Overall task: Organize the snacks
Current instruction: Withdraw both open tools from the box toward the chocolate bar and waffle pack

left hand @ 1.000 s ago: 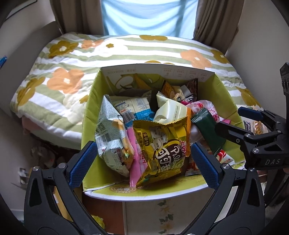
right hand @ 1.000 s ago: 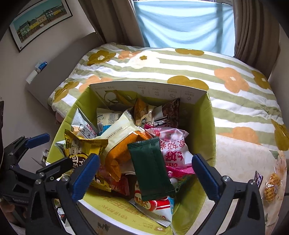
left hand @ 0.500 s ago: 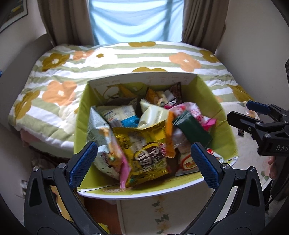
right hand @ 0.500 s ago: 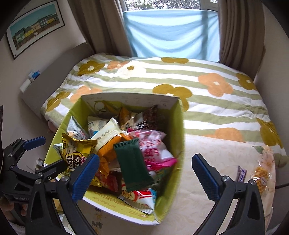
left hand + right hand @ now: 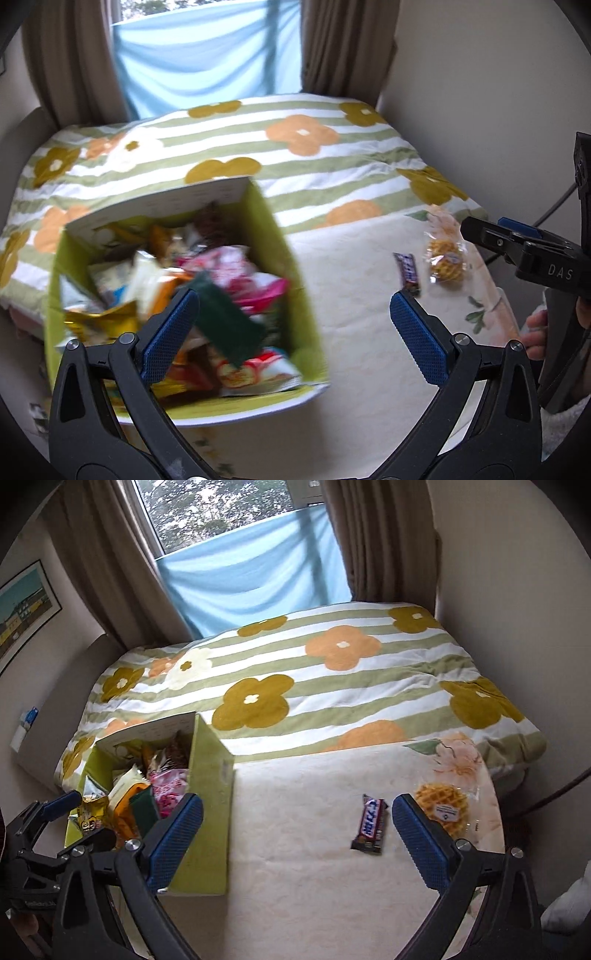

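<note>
I hold my right gripper (image 5: 297, 830) low over the cream tabletop (image 5: 303, 886), its blue ribbed pads spread wide with nothing between them, and my left gripper (image 5: 295, 328) hangs the same way, jaws parted and empty, one pad in front of the box's contents. The green cardboard box (image 5: 210, 794) is my landmark: it stands at the table's left edge, open-topped, with a pale inner flap at its far rim. It is crammed with soft, crinkly snack bags: a dark green flat pouch (image 5: 225, 325), a pink-and-white bag (image 5: 240, 269), a yellow foil bag (image 5: 99, 325) and others too blurred to tell apart. Well to the right of the box a small dark chocolate bar (image 5: 371, 823) lies flat on the cloth, its glossy wrapper lettered in white, between my right pads as that camera sees it but not touched by them. Just right of the bar lies a round golden waffle (image 5: 441, 806) in clear, shiny plastic, its grid pattern showing through. Beyond the box and table spreads a quilt (image 5: 332, 672) striped green and white with large mustard and orange flowers.
</note>
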The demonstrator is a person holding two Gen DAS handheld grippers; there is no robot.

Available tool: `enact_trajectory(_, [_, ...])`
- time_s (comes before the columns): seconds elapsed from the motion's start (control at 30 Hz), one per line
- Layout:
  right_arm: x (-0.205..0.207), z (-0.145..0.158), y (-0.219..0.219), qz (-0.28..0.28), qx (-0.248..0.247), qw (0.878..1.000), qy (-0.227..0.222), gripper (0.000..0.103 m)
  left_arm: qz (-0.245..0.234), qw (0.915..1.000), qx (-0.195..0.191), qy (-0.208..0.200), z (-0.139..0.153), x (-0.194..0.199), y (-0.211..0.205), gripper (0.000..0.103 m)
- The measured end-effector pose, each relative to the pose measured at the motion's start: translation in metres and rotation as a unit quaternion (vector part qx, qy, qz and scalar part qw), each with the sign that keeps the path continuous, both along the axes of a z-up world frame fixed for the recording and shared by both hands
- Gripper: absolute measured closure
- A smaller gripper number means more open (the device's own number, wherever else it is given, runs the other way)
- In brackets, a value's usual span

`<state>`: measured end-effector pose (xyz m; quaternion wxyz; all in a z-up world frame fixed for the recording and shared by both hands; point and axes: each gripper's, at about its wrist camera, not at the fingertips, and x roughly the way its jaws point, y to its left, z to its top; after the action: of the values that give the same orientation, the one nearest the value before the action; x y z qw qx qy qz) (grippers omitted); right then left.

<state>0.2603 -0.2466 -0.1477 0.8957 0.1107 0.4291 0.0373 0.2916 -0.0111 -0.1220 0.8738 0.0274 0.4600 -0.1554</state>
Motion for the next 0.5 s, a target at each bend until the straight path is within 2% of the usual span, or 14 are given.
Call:
enact_trajectory(0.13, [-0.004,-0.013,-0.049,-0.027,-0.005,1.0,0.009,0.001,-0.022,0.9994,-0.004,0.026,-0.02,0.006,-0.053,0.0])
enact_trajectory(0.33, [-0.001,-0.044,-0.111,-0.055,0.017,0.997,0.06,0.001,-0.036,0.9977,-0.002,0.058,-0.056,0.019,-0.118,0.0])
enact_trajectory(0.5, [0.003,-0.066,-0.142,-0.042,0.006,0.995,0.085,0.001,-0.034,0.9954,-0.001,0.089,-0.093,0.034,-0.162,0.001])
